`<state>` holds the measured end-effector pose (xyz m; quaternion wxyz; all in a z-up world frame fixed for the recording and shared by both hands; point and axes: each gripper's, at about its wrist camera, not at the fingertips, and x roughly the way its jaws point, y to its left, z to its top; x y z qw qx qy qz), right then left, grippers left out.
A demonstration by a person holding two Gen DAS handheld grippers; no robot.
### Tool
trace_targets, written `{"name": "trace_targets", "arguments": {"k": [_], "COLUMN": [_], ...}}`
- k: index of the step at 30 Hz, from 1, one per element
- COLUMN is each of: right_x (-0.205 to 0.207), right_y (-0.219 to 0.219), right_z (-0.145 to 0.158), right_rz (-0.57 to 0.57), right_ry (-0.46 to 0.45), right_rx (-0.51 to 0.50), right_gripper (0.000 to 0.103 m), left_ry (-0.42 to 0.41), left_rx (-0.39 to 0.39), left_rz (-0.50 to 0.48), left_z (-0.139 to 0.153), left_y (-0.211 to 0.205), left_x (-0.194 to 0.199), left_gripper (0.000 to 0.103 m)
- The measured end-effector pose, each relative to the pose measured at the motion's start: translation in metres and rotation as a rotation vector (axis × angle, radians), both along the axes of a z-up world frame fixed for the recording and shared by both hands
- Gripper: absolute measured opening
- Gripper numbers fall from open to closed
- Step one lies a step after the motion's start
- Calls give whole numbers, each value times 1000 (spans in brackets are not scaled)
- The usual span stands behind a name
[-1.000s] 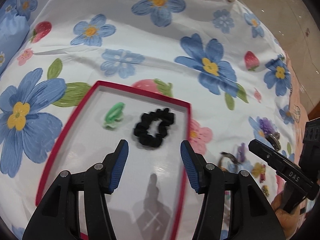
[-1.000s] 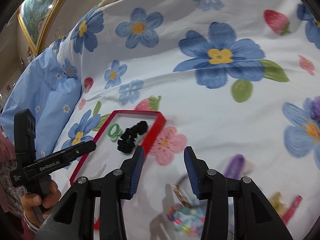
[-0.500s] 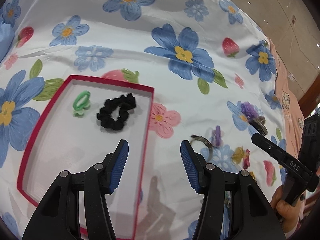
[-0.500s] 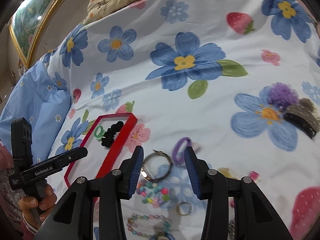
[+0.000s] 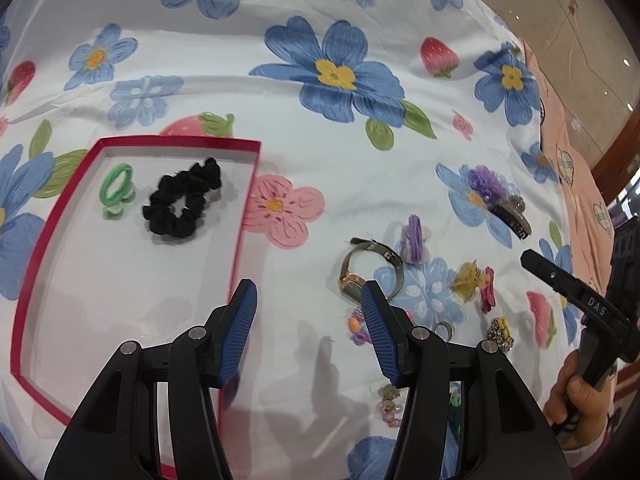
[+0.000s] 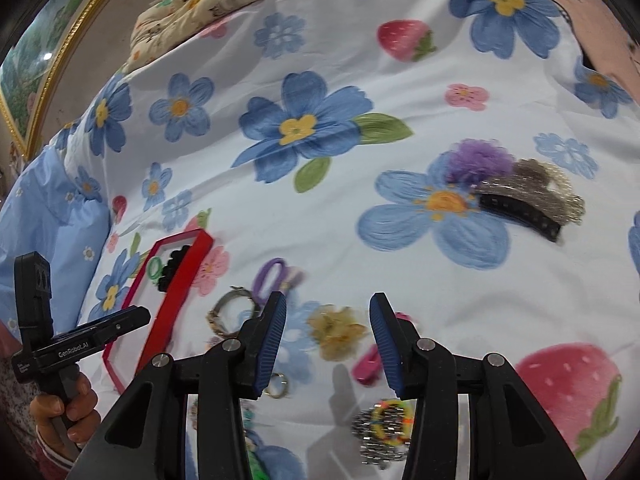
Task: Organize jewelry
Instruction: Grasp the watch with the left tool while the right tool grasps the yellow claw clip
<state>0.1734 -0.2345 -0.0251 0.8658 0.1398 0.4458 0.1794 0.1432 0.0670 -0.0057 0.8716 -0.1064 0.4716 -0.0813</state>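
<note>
I had both grippers hovering over the white bedsheet printed with blue flowers and strawberries (image 5: 224, 80), and neither was grasping anything. My left gripper (image 5: 308, 320) had its blue-padded jaws released wide, empty, above the sheet just beside the right edge of the shallow red-rimmed white tray (image 5: 248, 200). Inside that tray, toward its far edge, lay a green loop hair tie (image 5: 116, 188) and, just beside it, a black fabric scrunchie (image 5: 184, 204), apart from each other. Outside the tray, the rest of the jewelry was scattered on the sheet: a metal-banded wristwatch (image 5: 368, 272) just ahead of my left gripper's right finger, a purple loop hair tie (image 5: 416, 236) near it, a yellow fabric flower clip (image 5: 470, 280) touching a pink clip (image 5: 488, 288), and farther off a fuzzy purple pompom piece (image 5: 486, 180) against a black comb-like hair clip (image 5: 512, 220). My right gripper (image 6: 328, 340) was also spread open and empty, with the yellow flower clip lying on the sheet between its fingers and a small metal ring (image 6: 278, 388) by the left one. A multicoloured beaded bracelet (image 6: 390, 420) lay near the sheet's close edge; it was blurred in the right wrist view.
</note>
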Motion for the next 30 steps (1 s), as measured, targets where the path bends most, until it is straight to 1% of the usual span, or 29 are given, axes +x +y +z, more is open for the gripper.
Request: {"name": "trace_targets", "arguments": {"k": [5, 9, 11, 12, 15, 18, 22, 23, 24, 26, 27, 29, 30], "right_x": [-1, -1, -2, -3, -5, -2, 3, 4, 6, 8, 9, 10, 10], "right_y": [-6, 4, 16, 22, 38, 46, 44, 43, 41, 41, 40, 40, 40], "right_z": [-6, -14, -15, -17, -20, -26, -36, -38, -40, -43, -45, -47, -47], "right_rz": [-6, 45, 77, 99, 142, 162, 155, 151, 146, 143, 143, 140, 138], "right_ry": [4, 22, 12, 7, -13, -21, -4, 0, 9, 15, 16, 19, 20], "right_rx": [-38, -53, -81, -93, -143, -186, -200, -199, -196, -195, -194, -197, -198], "right_gripper": [46, 47, 58, 60, 60, 60, 60, 60, 59, 58, 56, 34, 35], "left_ry": [28, 47, 55, 58, 69, 84, 110, 114, 116, 112, 107, 100, 94], "left_rx": [4, 9, 8, 9, 13, 47, 75, 80, 86, 95, 91, 90, 87], "left_rz": [-24, -41, -50, -53, -77, -90, -117, -122, -125, -133, -142, -150, -156], "left_z": [-11, -19, -23, -24, -30, -37, -47, -49, -51, -53, -53, -53, -52], "left_y": [-11, -20, -24, -26, -34, -42, -50, -51, -52, -54, -54, -55, -55], "left_x": [6, 15, 22, 24, 33, 47, 60, 62, 63, 63, 62, 61, 59], "left_gripper": [53, 53, 53, 53, 53, 53, 53, 48, 38, 27, 18, 10, 8]}}
